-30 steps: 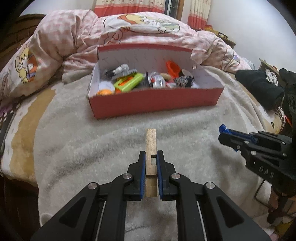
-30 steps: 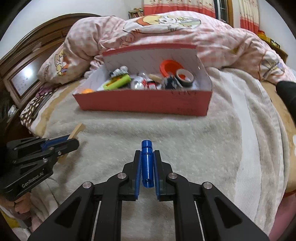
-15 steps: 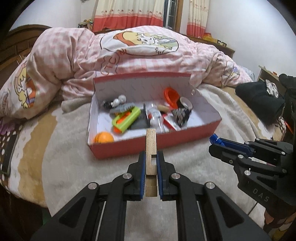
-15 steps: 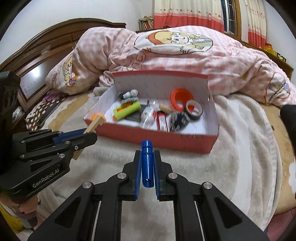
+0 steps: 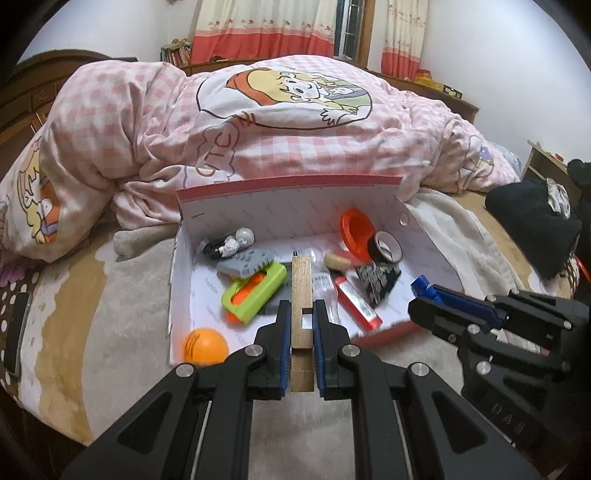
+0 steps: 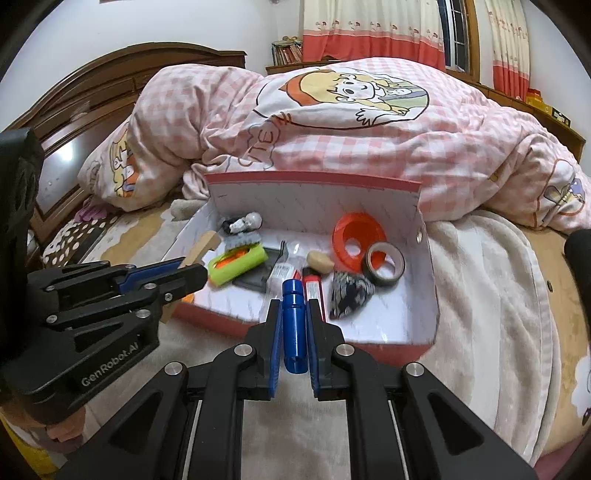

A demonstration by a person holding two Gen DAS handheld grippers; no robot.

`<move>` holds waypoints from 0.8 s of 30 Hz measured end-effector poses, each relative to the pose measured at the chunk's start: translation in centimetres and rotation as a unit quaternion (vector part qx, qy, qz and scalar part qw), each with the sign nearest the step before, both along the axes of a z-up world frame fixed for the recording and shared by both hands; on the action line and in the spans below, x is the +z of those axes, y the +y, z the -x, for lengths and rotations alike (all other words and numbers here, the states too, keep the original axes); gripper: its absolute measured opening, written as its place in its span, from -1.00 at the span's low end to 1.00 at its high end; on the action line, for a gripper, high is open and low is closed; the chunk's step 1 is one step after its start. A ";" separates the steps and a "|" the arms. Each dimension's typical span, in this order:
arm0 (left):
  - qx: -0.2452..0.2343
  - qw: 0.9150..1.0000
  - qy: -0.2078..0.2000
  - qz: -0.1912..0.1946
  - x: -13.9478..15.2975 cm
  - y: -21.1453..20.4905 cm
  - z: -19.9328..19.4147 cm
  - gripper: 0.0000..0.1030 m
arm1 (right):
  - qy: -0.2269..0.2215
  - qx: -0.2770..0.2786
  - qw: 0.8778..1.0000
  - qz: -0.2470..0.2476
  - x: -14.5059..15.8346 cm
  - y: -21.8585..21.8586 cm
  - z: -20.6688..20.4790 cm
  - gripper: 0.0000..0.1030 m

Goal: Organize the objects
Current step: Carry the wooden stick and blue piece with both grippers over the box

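1. Bedroom scene: grey fleece blanket (image 5: 122,295) covers the bed, both grippers above its near edge.
2. Left gripper (image 5: 298,328) is clamped on a flat pale wooden stick (image 5: 301,291); stick points forward over the box's near wall.
3. Right gripper (image 6: 294,321) is clamped on a short blue plastic cylinder (image 6: 294,317), tip over the near wall too.
4. Red cardboard box with white lining (image 6: 424,280) sits on the blanket just ahead, open top.
5. Inside: orange ball (image 5: 205,346) in near left corner, green-and-orange plastic toy (image 6: 238,264) mid-left, orange plastic funnel (image 6: 358,236) and dark tape roll (image 6: 384,263) at right.
6. Pink checked cartoon-print duvet (image 5: 280,122) is piled behind the box.
7. Red-and-cream curtains (image 6: 369,29) hang on the far wall.
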State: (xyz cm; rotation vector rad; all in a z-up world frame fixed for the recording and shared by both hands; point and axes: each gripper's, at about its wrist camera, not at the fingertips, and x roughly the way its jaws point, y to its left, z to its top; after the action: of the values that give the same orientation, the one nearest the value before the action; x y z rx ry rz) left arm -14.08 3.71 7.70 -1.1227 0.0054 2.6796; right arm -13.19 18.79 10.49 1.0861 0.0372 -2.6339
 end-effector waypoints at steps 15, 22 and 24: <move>0.029 0.999 -0.035 0.003 -2.5 0.2 5.6 -0.81 | -0.022 -0.019 1.000 -0.003 -1.5 -0.3 5.6 -0.74; 0.034 0.998 -0.046 0.003 -3.4 0.2 7.1 -0.81 | -0.034 -0.027 0.999 -0.015 -2.8 -0.4 7.1 -0.74; 0.033 0.998 -0.048 0.003 -3.6 0.3 7.5 -0.81 | -0.037 -0.028 0.999 -0.015 -3.1 -0.4 7.4 -0.74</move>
State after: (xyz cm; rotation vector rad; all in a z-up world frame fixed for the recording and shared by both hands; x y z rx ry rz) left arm -21.55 3.98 4.10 -1.2743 -0.0415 2.6810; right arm -20.58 18.40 7.44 1.2115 0.0308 -2.6482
